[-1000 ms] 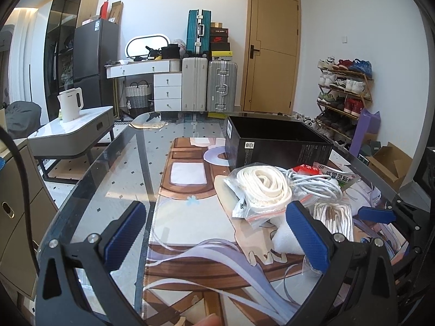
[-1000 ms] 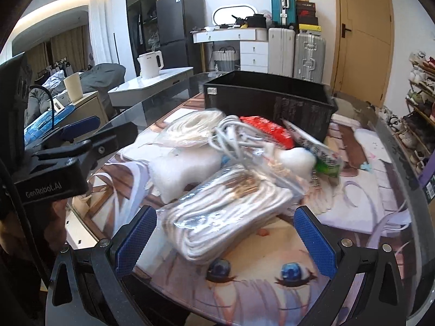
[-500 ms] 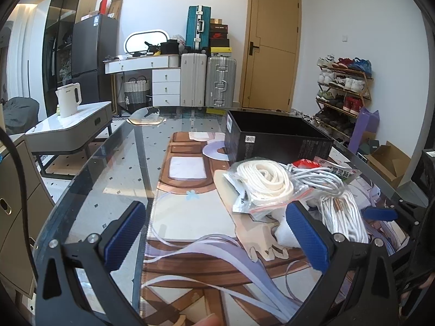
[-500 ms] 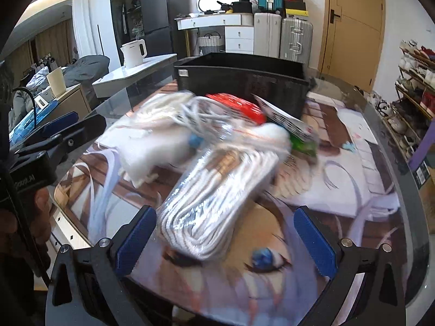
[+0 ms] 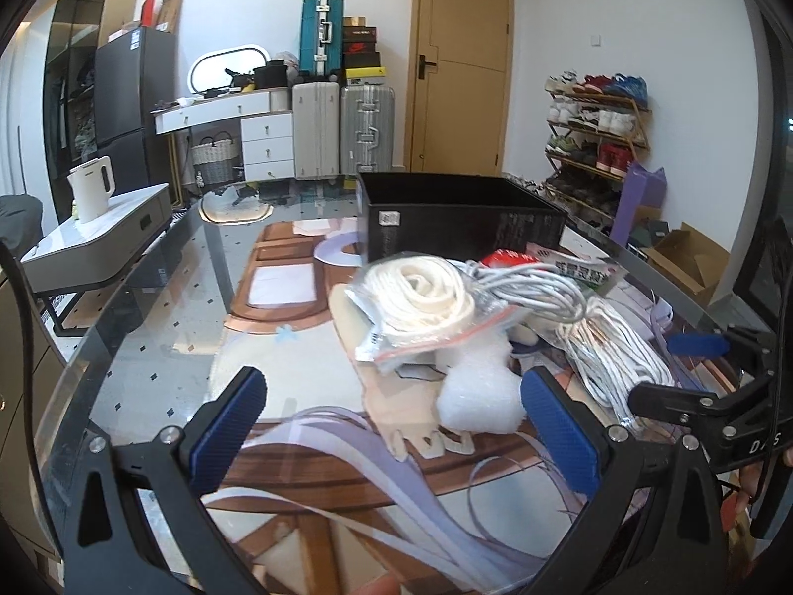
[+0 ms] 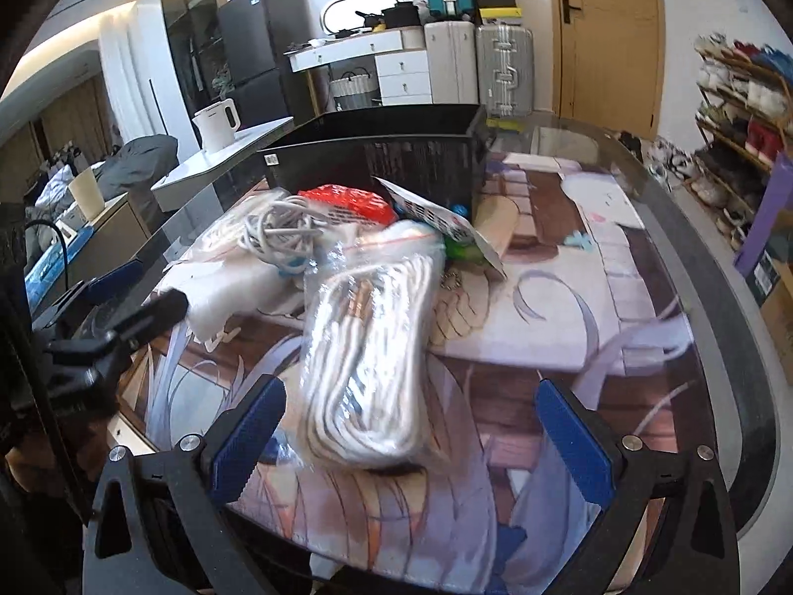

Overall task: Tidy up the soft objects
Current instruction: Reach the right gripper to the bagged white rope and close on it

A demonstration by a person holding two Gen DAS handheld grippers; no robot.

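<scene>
The right gripper (image 6: 411, 426) stands wide open with nothing between its blue pads (image 6: 575, 439), and the near end of the bagged white cord bundle (image 6: 367, 352) lies just ahead of it, closer to the left pad than the right. To take it well, I would slide the gripper a little toward its own left so the bundle sits centred, then close across the narrow width rather than along the length; the clear plastic looks slippery, so a bite on the cord itself, not a loose corner of bag, should hold better.

The left gripper (image 5: 396, 426) is likewise spread wide and holds nothing; the white foam piece (image 5: 478, 391) sits just inside its right pad, resting on the printed desk mat (image 5: 317, 347). It is best kept out of the way of the right gripper's lift.

Behind the bundle lies the rest of the pile: a bag of coiled flat white cord (image 5: 421, 302), a loose grey cable (image 5: 535, 292) and a red packet (image 6: 347, 201), all touching or overlapping. Lifting slowly should show whether the grey cable drags along.

Farthest stands the open black box (image 5: 456, 218) on the glass table (image 5: 148, 317), the likely destination; the bundle would need to clear its near wall.
</scene>
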